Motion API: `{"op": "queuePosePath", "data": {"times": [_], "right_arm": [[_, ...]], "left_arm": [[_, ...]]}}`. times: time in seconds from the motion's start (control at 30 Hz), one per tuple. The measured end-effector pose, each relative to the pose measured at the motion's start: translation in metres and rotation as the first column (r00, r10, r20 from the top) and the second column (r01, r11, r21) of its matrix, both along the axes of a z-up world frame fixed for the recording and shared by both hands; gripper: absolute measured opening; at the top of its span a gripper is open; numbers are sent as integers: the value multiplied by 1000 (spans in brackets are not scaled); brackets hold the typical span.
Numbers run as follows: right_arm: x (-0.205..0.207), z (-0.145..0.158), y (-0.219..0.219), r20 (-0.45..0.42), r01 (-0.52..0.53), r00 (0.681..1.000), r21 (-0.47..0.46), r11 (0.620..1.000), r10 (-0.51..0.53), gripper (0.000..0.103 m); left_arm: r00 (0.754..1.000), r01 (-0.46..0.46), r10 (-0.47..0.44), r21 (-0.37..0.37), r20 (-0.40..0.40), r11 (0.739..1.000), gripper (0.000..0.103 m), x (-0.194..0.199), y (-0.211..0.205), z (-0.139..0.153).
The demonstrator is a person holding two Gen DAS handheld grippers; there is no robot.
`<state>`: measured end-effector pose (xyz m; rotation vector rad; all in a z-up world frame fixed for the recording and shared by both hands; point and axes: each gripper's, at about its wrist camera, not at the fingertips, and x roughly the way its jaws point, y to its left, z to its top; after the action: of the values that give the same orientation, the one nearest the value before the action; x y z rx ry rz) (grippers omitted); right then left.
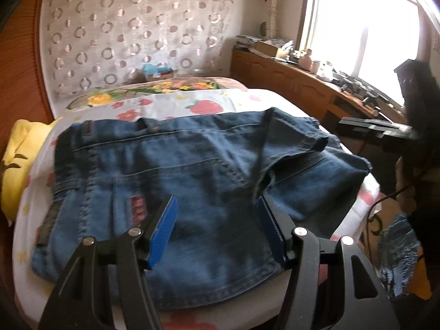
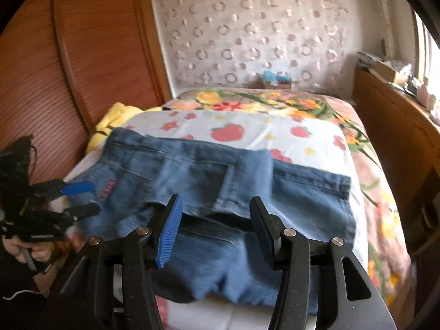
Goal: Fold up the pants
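Blue denim pants [image 1: 178, 181] lie folded in layers on the white fruit-print sheet [image 1: 176, 104] of a bed. They also show in the right wrist view [image 2: 209, 187]. My left gripper [image 1: 217, 206] is open above the near part of the pants, holding nothing. My right gripper [image 2: 216, 206] is open above the near edge of the pants, holding nothing. The left gripper also shows in the right wrist view [image 2: 82, 198] at the left, beside the pants. The right gripper also shows in the left wrist view [image 1: 374, 130] at the right, beyond the bed's edge.
A yellow cloth [image 1: 16, 170] lies at the bed's left side by the wooden headboard [image 2: 82, 55]. A floral blanket [image 2: 275, 101] covers the far bed. A wooden counter [image 1: 302, 82] with clutter runs under the window on the right.
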<state>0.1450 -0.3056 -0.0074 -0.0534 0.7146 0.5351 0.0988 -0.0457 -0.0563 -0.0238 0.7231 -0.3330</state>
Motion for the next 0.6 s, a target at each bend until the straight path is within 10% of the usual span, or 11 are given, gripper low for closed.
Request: {"op": "queuePosePath", "data": {"times": [0.6], "right_arm": [[32,-27,-13,-65,46,997,58,997,-43,53]], "left_arm": [[987,131,-136,-61,-86,990,40,23,-38,-28]]}}
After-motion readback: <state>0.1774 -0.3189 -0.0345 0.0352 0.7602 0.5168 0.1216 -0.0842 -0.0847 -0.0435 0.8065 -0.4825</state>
